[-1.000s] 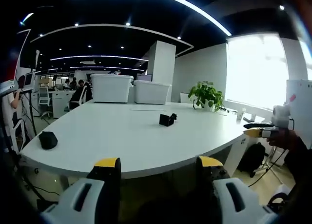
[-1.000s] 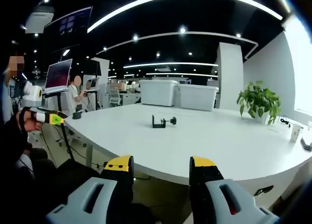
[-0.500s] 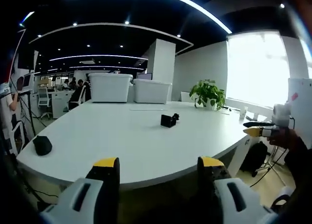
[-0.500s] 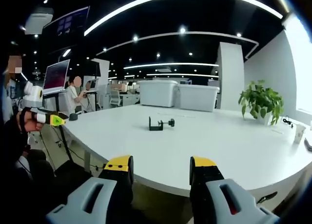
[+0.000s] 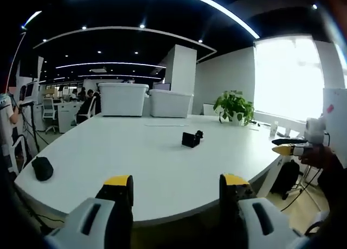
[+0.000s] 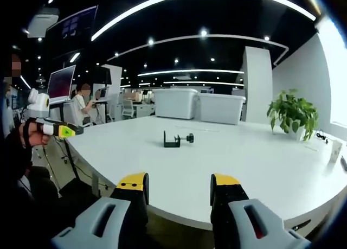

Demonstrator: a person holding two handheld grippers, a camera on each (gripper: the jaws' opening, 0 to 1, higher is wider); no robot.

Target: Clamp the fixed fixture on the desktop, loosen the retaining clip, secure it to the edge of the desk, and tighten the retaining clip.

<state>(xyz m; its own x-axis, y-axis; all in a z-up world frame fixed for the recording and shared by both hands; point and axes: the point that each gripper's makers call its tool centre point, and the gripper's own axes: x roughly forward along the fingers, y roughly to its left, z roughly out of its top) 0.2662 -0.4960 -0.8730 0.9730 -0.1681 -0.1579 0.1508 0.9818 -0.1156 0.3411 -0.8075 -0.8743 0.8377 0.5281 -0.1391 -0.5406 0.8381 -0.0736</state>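
Left gripper view: left gripper (image 5: 176, 185) low in the frame, yellow-tipped jaws spread, nothing between them, held off the near edge of the white counter (image 5: 135, 167). Black clamp (image 5: 192, 139) sits on the counter top past mid-surface, well apart from the jaws. A small dark object (image 5: 42, 168) lies near the counter's left edge; cannot tell what it is. Two white bins (image 5: 143, 99) stand side by side at the far end, a potted plant (image 5: 233, 106) to their right by the window. Right gripper (image 5: 295, 148) comes in at the right edge, held in a hand, beyond the counter's rim.

Right gripper view: right gripper (image 6: 177, 183) jaws spread and empty, short of the counter (image 6: 260, 162) edge. Clamp (image 6: 177, 139) stands on the counter ahead, screw handle pointing right, clear of the edges. Bins (image 6: 198, 106) behind it, plant (image 6: 293, 112) at right. Left gripper (image 6: 60, 129) enters from the left in a hand, off the counter; its jaw state cannot be told here. People sit at desks in the background left.
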